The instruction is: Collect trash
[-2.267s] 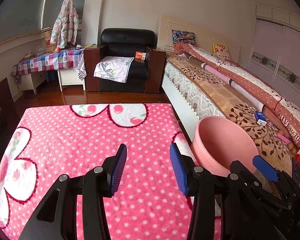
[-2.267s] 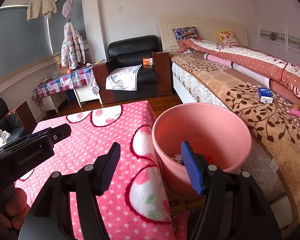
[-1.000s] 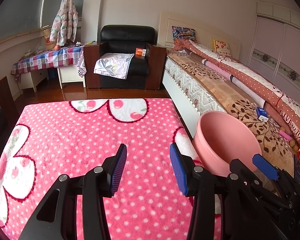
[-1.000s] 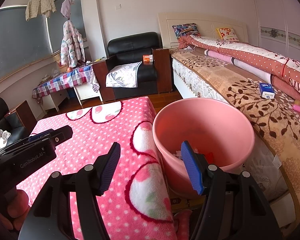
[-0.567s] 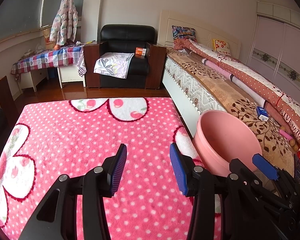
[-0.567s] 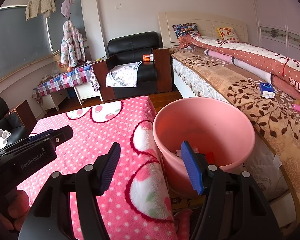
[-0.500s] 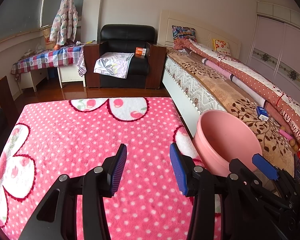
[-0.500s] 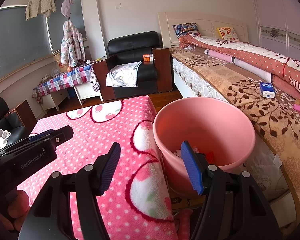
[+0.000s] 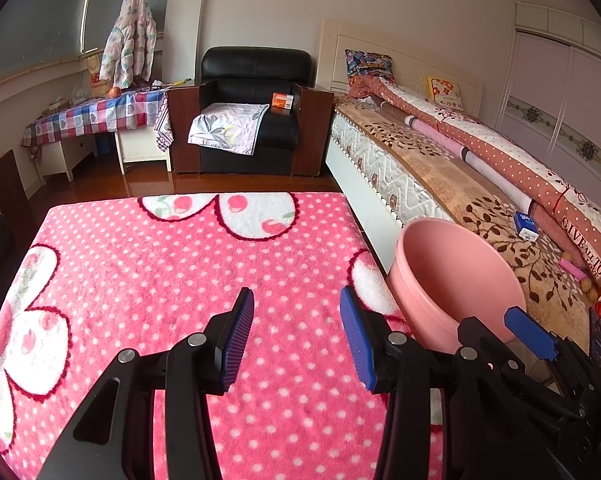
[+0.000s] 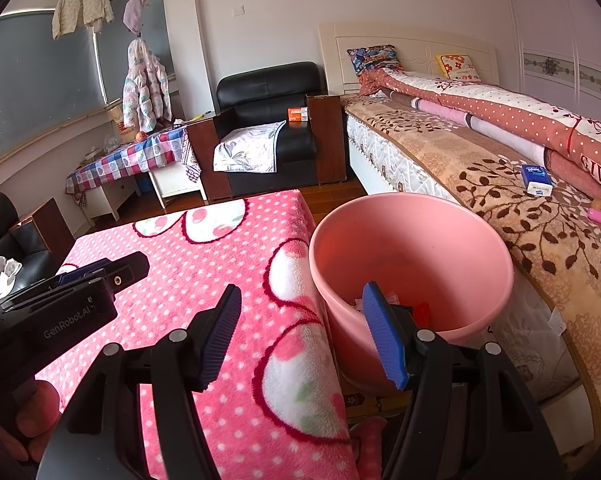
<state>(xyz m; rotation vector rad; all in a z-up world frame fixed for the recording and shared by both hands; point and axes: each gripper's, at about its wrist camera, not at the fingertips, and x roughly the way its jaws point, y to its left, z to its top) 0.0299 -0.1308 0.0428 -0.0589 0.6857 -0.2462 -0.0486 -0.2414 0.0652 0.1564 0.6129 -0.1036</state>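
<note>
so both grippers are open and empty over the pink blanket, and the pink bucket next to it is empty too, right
Not quite. The pink bucket is not empty: the right wrist view shows bits of trash at its bottom. The rest holds: the left gripper and right gripper are open and empty over the pink blanket.

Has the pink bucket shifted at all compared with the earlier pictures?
No. The pink bucket stands in the same gap between the pink dotted blanket and the bed. Its small shift in the frame matches the background's.
</note>
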